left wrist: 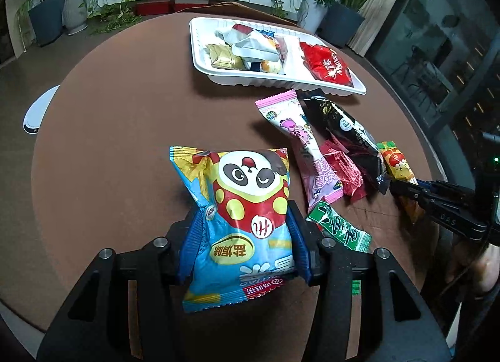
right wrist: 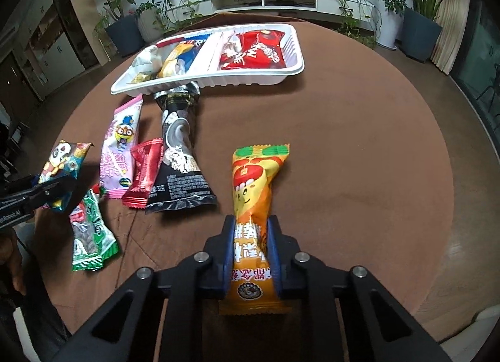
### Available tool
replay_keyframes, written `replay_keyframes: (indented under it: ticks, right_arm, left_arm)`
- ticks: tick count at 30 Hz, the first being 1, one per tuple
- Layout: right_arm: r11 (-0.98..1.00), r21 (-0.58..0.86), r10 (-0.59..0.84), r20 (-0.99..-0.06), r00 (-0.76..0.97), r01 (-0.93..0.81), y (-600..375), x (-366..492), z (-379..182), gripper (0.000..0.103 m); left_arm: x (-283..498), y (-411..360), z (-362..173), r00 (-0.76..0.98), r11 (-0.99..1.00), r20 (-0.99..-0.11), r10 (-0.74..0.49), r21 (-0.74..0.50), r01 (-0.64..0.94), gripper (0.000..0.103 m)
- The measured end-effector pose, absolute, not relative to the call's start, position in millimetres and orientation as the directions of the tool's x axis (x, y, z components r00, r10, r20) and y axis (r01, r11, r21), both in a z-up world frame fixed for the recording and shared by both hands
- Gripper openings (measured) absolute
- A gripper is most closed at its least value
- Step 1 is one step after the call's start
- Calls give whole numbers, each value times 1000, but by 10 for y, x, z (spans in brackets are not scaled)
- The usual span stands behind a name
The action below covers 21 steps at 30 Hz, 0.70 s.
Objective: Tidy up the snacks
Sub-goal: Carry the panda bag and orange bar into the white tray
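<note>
Left tongs (left wrist: 247, 237), bottom centre of the left wrist view: clamped on blue panda snack bag (left wrist: 240, 224), blue pads pressing both sides. Right tongs (right wrist: 251, 255), bottom centre of the right wrist view: clamped on orange snack packet (right wrist: 254, 205), pinched at its waist. White tray (right wrist: 218, 81), upper centre, on brown round surface (right wrist: 343, 159): red packet (right wrist: 253, 52) in right compartment, mixed wrappers in left. Loose on surface, left of centre: pink packet (right wrist: 120, 149), small red packet (right wrist: 143, 174), black packet (right wrist: 179, 156) touching tray edge, green packet (right wrist: 90, 237) lower left.
</note>
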State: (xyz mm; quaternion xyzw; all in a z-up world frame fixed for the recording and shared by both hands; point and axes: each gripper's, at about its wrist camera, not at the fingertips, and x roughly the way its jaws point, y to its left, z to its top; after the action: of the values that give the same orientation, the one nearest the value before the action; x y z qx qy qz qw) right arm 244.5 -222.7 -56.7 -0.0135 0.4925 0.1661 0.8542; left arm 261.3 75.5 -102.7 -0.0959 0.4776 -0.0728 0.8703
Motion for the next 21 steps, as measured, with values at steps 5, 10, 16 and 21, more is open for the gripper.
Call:
replay_keyframes:
  ticks: [5, 10, 16, 21]
  right_arm:
    - [944, 194, 308, -809, 500, -267, -2384, 2436, -407, 20]
    - [944, 254, 328, -774, 542, -209, -2695, 2548, -228, 19]
    - [941, 313, 326, -742, 586, -128, -3096, 2803, -63, 19]
    - [938, 319, 330, -690, 644, -139, -3147, 3123, 306, 19]
  left_arm:
    - [2588, 801, -943, 554, 966, -800, -230, -256, 31, 48]
    - [2650, 907, -796, 581, 959, -777, -243, -281, 25, 48]
    - [2887, 1094, -514, 622, 961, -750, -224, -276, 14, 48]
    - [3265, 1243, -151, 669, 965, -714, -204, -261, 16, 48]
